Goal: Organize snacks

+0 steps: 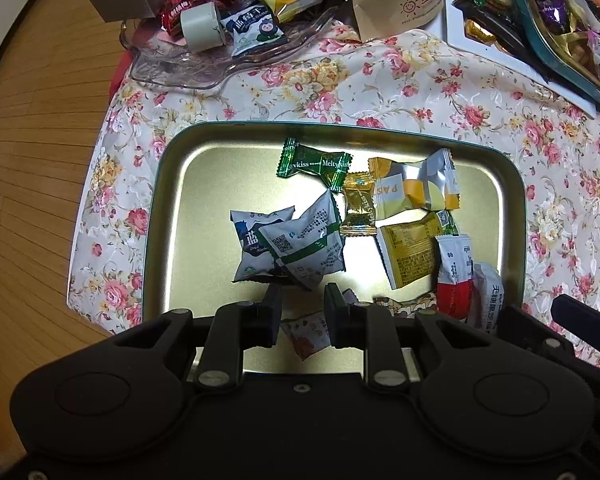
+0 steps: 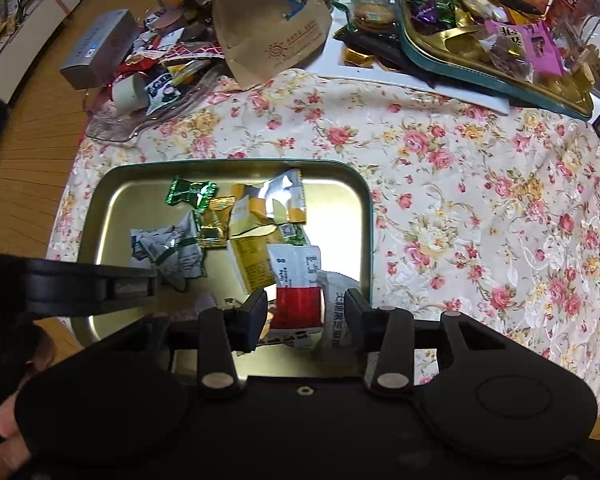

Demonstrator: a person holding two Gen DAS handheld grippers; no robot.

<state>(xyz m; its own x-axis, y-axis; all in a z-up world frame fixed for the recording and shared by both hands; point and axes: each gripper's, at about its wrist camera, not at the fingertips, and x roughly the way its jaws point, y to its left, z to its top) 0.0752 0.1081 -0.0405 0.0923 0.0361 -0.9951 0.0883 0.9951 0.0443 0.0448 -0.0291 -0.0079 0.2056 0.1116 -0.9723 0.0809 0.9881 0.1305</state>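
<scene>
Over gold tin tray (image 1: 172,184), both grippers point down. Left gripper (image 1: 302,294) part-open, empty, above small packet. Right gripper (image 2: 306,300) part-open, straddling red-white sachet (image 2: 298,300); pads not pressing. Sachet likely light, crinkly, slippery; pinch flat body. Further back: green candy (image 1: 314,162), clear dish (image 1: 204,64).

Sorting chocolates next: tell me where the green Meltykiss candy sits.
The green Meltykiss candy lies in the gold tin tray, by its far rim, touching the gold Meltykiss candy in the left wrist view.
</scene>
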